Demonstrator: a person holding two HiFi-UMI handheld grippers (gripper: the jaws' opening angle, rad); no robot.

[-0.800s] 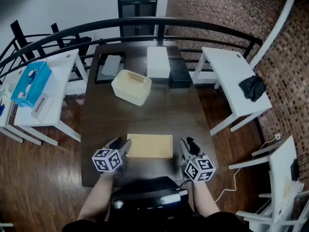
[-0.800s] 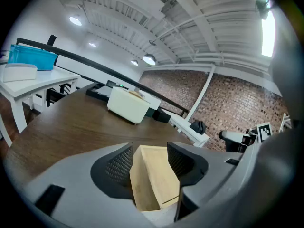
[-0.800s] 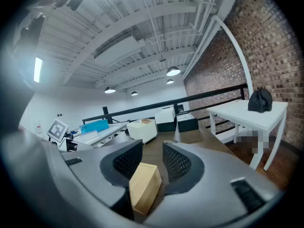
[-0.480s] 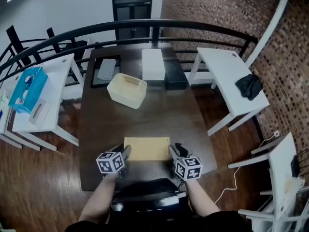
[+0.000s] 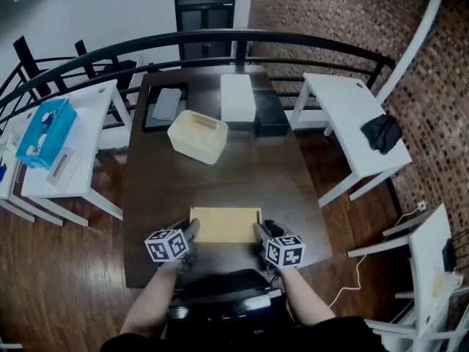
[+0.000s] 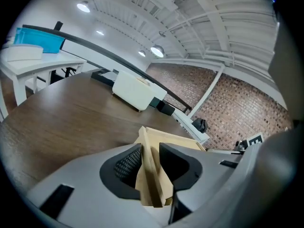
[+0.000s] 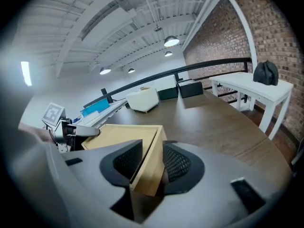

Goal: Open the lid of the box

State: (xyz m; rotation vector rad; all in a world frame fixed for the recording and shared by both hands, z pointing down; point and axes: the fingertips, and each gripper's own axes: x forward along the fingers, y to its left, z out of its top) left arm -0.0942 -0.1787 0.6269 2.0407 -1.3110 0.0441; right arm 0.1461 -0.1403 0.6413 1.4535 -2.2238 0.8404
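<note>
1. Since the earlier frames the right tongs (image 5: pixel 262 231) have come in from the right, off the bare desk (image 5: pixel 220 174), to the right end of the wooden box (image 5: pixel 226 224). The left tongs (image 5: pixel 192 229) remain at its left end.
2. The box lies flat at the near edge of the desk, directly before the person, between the two tongs.
3. Box: a shallow rectangle of pale, unpainted wood with a smooth matt surface and square corners. Its lid (image 7: pixel 118 132) is a thin flat panel lying closed, with a dark seam along its right edge.
4. Left tongs: half-closed, gripping the thin left edge of the box between black mesh-textured pads.
5. Right tongs: spread wide, straddling the near right corner of the box. The pads appear not to press it, though the view is close.
6. Desk: dark brown wood grain, with a satin sheen.
7. A cream plastic bin (image 5: pixel 198 135) with rounded corners stands well beyond the box.
</note>
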